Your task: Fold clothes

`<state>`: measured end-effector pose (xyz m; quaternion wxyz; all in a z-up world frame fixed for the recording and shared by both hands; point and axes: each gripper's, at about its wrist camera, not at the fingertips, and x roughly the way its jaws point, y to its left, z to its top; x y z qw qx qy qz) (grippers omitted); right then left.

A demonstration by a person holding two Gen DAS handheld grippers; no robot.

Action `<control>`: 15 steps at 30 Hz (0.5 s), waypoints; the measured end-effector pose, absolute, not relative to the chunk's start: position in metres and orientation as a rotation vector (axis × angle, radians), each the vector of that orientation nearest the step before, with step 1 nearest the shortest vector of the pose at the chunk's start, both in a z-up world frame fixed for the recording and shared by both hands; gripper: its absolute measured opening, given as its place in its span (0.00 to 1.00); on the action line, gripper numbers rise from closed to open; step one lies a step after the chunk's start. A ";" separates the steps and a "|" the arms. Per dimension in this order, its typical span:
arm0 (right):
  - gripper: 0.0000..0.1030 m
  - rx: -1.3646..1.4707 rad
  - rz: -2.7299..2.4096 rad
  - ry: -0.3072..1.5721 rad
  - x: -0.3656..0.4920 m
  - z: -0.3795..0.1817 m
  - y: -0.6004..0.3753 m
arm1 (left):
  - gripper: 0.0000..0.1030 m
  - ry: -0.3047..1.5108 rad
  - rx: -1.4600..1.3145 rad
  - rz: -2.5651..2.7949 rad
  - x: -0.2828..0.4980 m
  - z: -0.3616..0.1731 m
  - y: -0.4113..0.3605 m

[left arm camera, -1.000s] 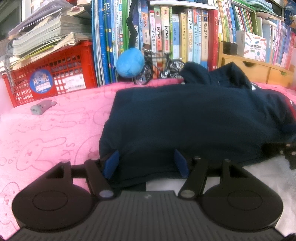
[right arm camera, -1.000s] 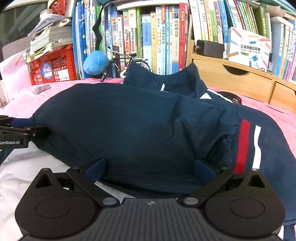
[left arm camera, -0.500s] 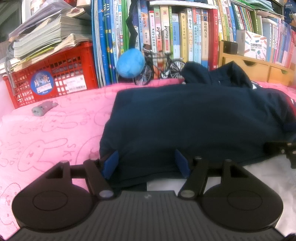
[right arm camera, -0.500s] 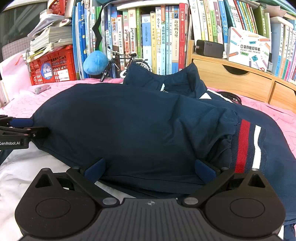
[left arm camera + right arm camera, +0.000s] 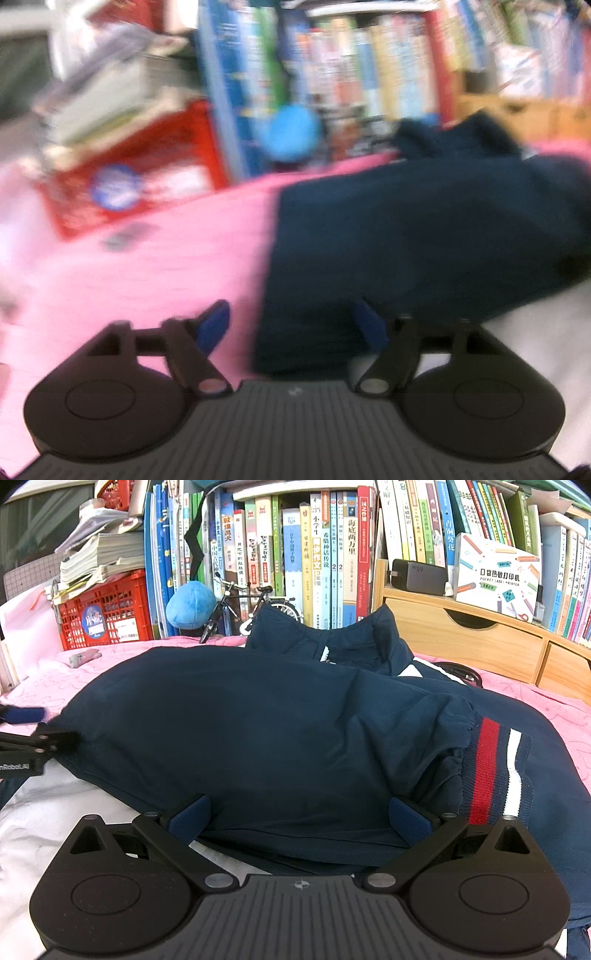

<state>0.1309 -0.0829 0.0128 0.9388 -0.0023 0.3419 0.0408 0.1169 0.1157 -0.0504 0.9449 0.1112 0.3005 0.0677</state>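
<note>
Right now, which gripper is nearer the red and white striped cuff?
Right. The right gripper sits open at the jacket's near edge, the striped cuff just beside its right finger. The left gripper is at the jacket's opposite, left end.

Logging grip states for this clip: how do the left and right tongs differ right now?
The left tongs straddle the navy jacket's side edge, one fingertip over the pink blanket; the right tongs have both fingertips against cloth. The left view is motion-blurred, the right sharp. Both stand open.
</note>
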 end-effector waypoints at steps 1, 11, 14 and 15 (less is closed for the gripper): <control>1.00 -0.005 0.083 0.698 0.131 0.013 -0.083 | 0.76 0.616 0.216 0.145 0.115 -0.049 0.127; 1.00 -0.003 0.085 0.699 0.131 0.013 -0.084 | 0.73 0.491 0.197 -0.023 0.147 -0.002 0.102; 1.00 -0.003 0.085 0.699 0.131 0.013 -0.084 | 0.73 0.523 0.205 -0.057 0.180 -0.008 0.085; 1.00 -0.003 0.085 0.699 0.131 0.013 -0.084 | 0.73 0.540 0.199 -0.056 0.192 -0.012 0.082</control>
